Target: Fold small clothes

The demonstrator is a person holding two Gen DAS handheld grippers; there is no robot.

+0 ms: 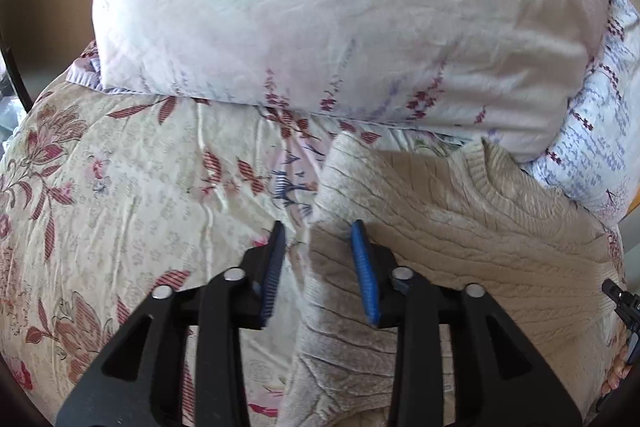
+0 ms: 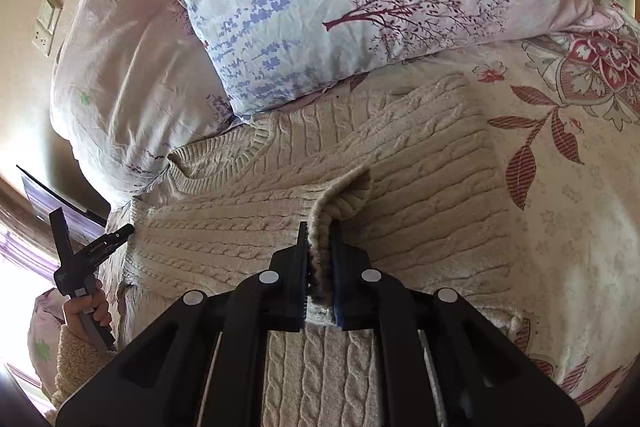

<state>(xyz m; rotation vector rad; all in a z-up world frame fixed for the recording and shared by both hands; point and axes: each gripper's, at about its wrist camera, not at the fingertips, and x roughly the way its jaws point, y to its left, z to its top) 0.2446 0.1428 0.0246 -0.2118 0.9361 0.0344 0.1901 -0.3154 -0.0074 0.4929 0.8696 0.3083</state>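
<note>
Cream cable-knit sweater (image 2: 400,163) lies on the floral bedspread (image 2: 560,187), its collar near two pillows (image 2: 360,7) at the far side. Right gripper (image 2: 320,247) is clamped on a raised sleeve cuff (image 2: 344,195). Left gripper (image 1: 318,255) hovers with jaws spread and empty over the sweater's left edge.

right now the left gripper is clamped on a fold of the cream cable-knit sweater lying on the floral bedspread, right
Wrong gripper. The right gripper is clamped on a fold of the cream cable-knit sweater, as the right wrist view shows. The left gripper is open. The sweater does lie on the floral bedspread.
</note>
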